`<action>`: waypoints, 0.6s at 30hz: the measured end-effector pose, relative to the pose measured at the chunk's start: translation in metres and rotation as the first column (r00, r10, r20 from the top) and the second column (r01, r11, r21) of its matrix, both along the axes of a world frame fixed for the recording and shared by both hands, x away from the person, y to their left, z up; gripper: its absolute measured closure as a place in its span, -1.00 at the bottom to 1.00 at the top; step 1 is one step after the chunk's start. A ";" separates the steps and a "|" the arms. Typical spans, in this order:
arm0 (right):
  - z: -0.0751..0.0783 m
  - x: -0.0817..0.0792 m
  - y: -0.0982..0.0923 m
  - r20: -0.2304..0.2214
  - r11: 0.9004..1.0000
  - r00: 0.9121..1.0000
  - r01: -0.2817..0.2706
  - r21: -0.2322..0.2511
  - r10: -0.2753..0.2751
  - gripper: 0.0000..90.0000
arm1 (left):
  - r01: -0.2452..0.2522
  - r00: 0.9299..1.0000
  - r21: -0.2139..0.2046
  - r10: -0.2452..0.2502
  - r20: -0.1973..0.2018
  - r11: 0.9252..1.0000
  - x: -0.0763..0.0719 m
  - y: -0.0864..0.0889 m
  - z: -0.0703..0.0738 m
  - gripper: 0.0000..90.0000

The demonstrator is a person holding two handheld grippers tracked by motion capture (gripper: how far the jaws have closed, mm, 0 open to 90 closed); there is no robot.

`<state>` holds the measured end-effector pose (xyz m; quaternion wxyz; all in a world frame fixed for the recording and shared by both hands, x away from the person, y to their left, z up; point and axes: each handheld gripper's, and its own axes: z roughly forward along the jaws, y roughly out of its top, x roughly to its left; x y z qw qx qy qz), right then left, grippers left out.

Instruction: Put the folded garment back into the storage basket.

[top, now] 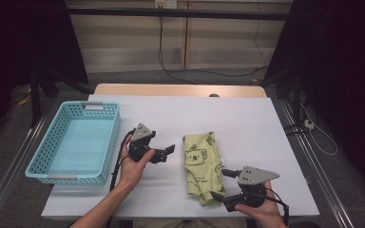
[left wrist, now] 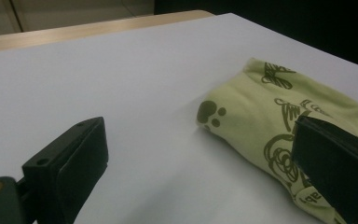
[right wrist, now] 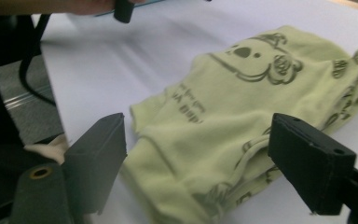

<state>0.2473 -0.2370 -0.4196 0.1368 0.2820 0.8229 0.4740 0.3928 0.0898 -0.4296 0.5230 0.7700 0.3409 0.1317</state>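
With the folded green cloth (top: 201, 167) lying mid-desk (top: 247, 123), the right tool (top: 217, 185), released, straddles its near corner while the left tool (top: 172, 151), also released, approaches, so gripping should come next.

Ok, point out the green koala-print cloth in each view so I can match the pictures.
High view: the green cloth lies folded right of centre on the white table, between the two claws.
Left gripper view: the cloth sits at right, partly behind the right-hand jaw.
Right gripper view: the cloth lies centre to right, between the jaws.
Shared landmark: its koala print.
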 end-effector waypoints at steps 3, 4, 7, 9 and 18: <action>-0.003 -0.007 0.001 -0.012 0.999 0.999 -0.041 -0.022 0.040 -0.50 | 0.011 1.000 0.014 -0.011 0.010 1.000 -0.001 -0.003 0.001 -0.91; -0.003 -0.007 0.001 -0.012 0.999 0.999 -0.041 -0.022 0.040 -0.50 | 0.011 1.000 0.014 -0.011 0.010 1.000 -0.001 -0.003 0.001 -0.91; -0.004 -0.010 0.002 -0.023 0.997 0.998 -0.064 -0.032 0.063 -0.45 | 0.011 1.000 0.008 -0.011 0.006 1.000 -0.001 -0.005 0.000 -0.91; -0.006 -0.010 0.001 -0.031 0.996 0.997 -0.074 -0.042 0.072 -0.39 | 0.016 1.000 0.006 -0.016 0.014 1.000 -0.001 -0.006 -0.001 -0.91; -0.014 -0.010 0.003 -0.055 0.986 0.991 -0.131 -0.104 0.126 -0.17 | 0.020 0.999 0.002 -0.020 0.026 1.000 0.000 -0.006 -0.002 -0.91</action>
